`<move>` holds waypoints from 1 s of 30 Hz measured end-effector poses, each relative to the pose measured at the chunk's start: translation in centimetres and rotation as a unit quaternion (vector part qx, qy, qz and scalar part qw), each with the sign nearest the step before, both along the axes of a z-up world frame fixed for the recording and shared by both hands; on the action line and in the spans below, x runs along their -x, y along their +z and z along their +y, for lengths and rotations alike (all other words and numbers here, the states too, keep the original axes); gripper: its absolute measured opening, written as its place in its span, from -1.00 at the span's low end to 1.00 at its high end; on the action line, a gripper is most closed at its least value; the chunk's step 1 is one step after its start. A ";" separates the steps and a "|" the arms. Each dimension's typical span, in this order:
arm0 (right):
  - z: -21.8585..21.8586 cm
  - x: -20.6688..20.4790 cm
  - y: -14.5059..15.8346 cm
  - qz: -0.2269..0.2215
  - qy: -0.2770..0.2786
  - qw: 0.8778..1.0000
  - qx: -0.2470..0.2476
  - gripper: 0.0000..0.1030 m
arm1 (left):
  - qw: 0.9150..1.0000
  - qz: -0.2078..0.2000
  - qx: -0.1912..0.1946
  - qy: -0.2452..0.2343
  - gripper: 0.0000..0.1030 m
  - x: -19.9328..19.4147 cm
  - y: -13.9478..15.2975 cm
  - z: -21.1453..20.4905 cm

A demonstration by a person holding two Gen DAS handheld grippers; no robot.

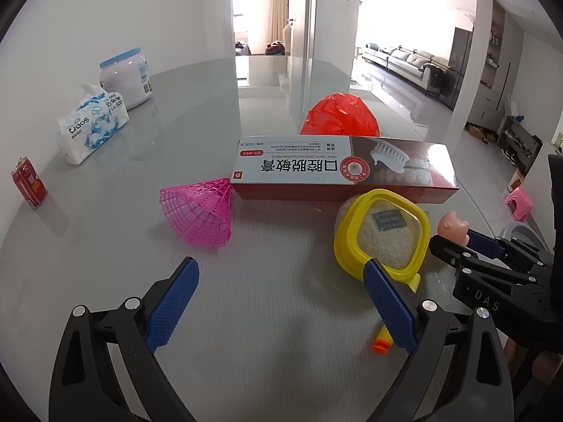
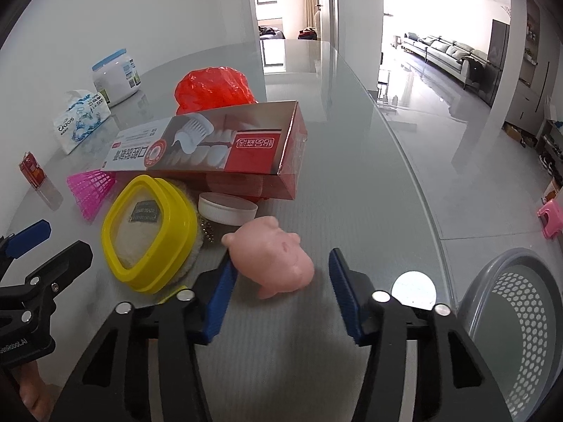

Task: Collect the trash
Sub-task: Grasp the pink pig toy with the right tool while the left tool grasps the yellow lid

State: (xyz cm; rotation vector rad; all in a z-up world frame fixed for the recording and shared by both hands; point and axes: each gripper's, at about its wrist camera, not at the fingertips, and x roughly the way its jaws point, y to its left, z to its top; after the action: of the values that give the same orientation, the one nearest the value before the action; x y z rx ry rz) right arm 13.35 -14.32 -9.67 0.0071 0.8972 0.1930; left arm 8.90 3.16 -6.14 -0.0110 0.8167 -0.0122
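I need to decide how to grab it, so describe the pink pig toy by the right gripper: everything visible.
The pink pig toy is a small, pale pink figure with a smooth, rubbery-looking surface, rounded body, stubby ears and legs. It lies on its side on the grey table, between the blue pads of the right gripper; the left pad seems to touch it, the right pad stands clear. A white lid lies just behind it, apart.

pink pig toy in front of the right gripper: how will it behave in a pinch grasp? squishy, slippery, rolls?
The pink pig toy looks rounded and smooth, so it may squirm or roll out of a pinch between the right gripper pads. Its matte, rubbery look suggests it is soft and probably light. It lies apart from the yellow-rimmed pad, so a nudge should disturb little.
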 end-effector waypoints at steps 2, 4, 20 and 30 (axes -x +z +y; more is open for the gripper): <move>0.0 0.0 0.0 -0.002 0.001 1.000 -0.010 -0.36 | 1.000 0.001 0.001 -0.002 0.80 0.0 0.0 -0.2; -0.6 0.3 0.2 -0.008 -0.002 1.000 -0.024 -0.40 | 1.000 0.002 0.002 -0.005 0.80 0.0 0.0 -0.6; -4.5 3.8 1.4 -0.023 -0.026 0.995 -0.089 -0.41 | 0.999 0.017 0.023 -0.038 0.80 -1.4 -0.5 -4.0; -5.7 4.7 1.5 -0.023 -0.038 0.994 -0.104 -0.41 | 0.997 0.026 0.027 -0.061 0.76 -2.2 -1.0 -6.0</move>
State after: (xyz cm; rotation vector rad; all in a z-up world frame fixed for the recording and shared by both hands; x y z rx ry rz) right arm 8.61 -20.01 -8.16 0.2292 0.8260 0.2137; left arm 11.10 -2.89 -7.12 -0.0120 0.8682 -0.1497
